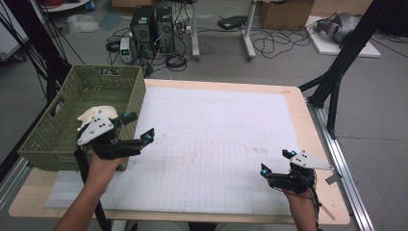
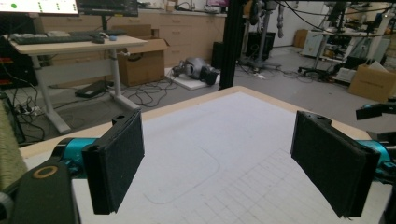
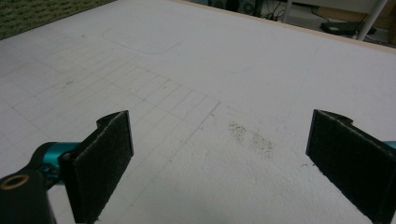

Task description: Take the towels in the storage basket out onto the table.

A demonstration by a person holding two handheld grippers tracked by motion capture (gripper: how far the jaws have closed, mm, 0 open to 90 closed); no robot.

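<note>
While both grippers' fingers gape wide, L gripper (image 1: pixel 140 126) just beside green basket (image 1: pixel 72 110); R gripper (image 1: pixel 276 162) well apart.

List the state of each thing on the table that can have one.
left hand-held gripper: open, holding nothing, beside the basket.
right hand-held gripper: open, holding nothing, low over the mat.
green basket: upright at the table's left edge; contents hidden.
white grid mat: flat, bare.

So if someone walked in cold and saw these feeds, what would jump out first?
Probably the green woven basket at the table's left edge, with the left gripper held open just beside its near corner. Next, the big white gridded mat covering most of the tabletop. The right gripper sits open too, low over the mat's near right corner, holding nothing.
</note>
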